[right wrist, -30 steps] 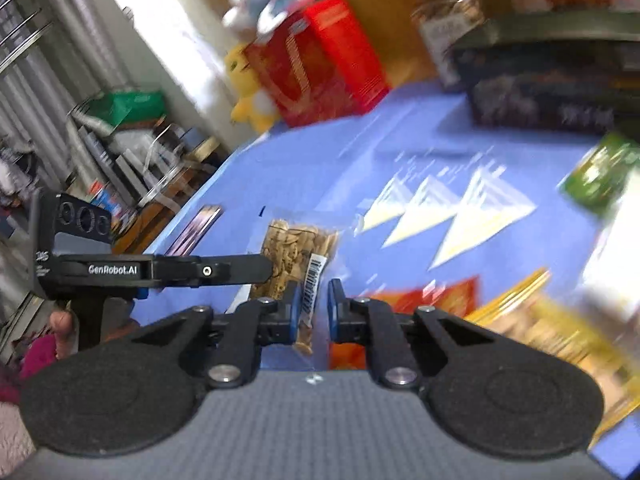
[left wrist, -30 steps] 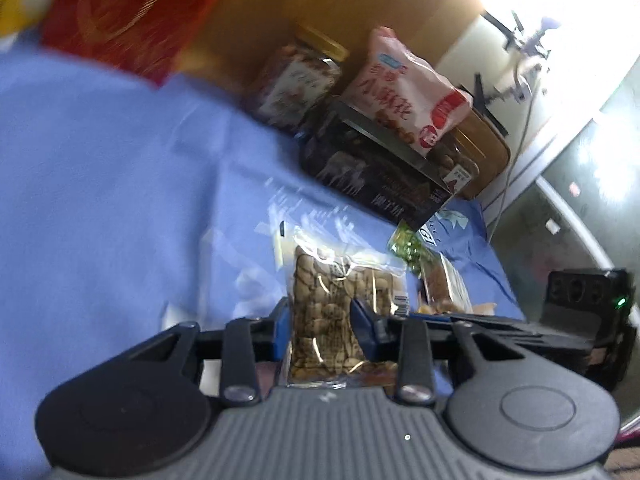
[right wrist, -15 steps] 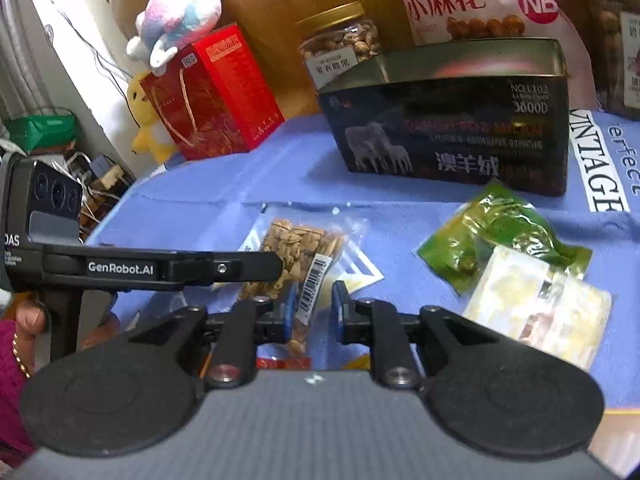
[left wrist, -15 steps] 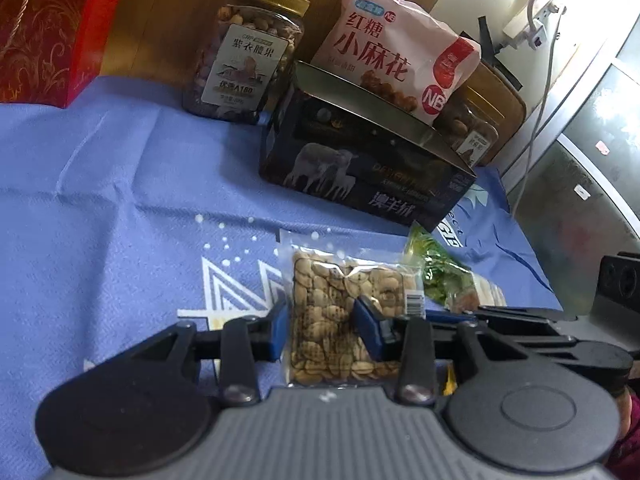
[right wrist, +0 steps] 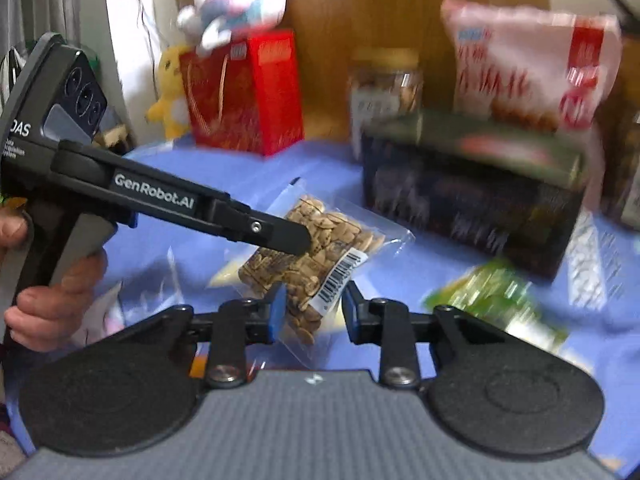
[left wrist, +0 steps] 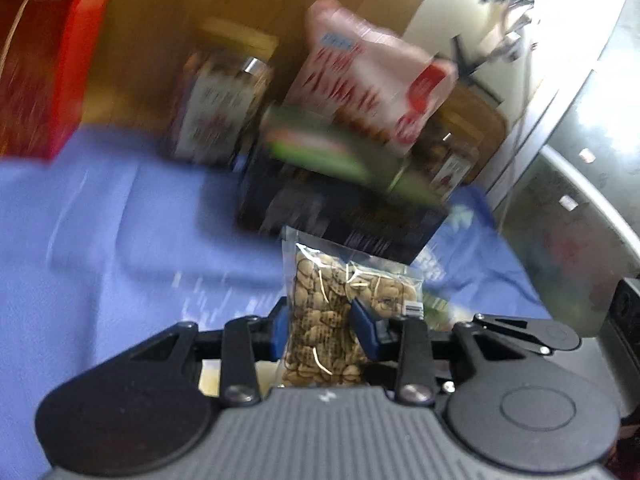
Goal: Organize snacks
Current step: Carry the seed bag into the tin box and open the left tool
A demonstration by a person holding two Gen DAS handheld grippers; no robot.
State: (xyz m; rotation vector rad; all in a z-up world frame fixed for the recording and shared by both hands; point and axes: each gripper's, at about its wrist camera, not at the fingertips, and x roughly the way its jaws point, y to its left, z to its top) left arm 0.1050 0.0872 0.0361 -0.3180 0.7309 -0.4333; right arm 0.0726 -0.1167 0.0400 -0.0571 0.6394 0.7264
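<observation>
Gripping the nut packet [left wrist: 340, 316], the left gripper [left wrist: 320, 326] risks slippage; right gripper [right wrist: 310, 310] fingers gape empty near it.

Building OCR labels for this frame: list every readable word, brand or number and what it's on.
"GenRobot.AI": on the arm of the left claw's handset.
"DAS", first letter possibly cut off: on that handset's camera head.
Small print beneath it: too small to read.
Pink snack bag: red characters, blurred.
Nut jar label: blurred.
Dark box: print blurred.
Red gift box: label blurred.
Seed packet: barcode only, digits unreadable.
</observation>
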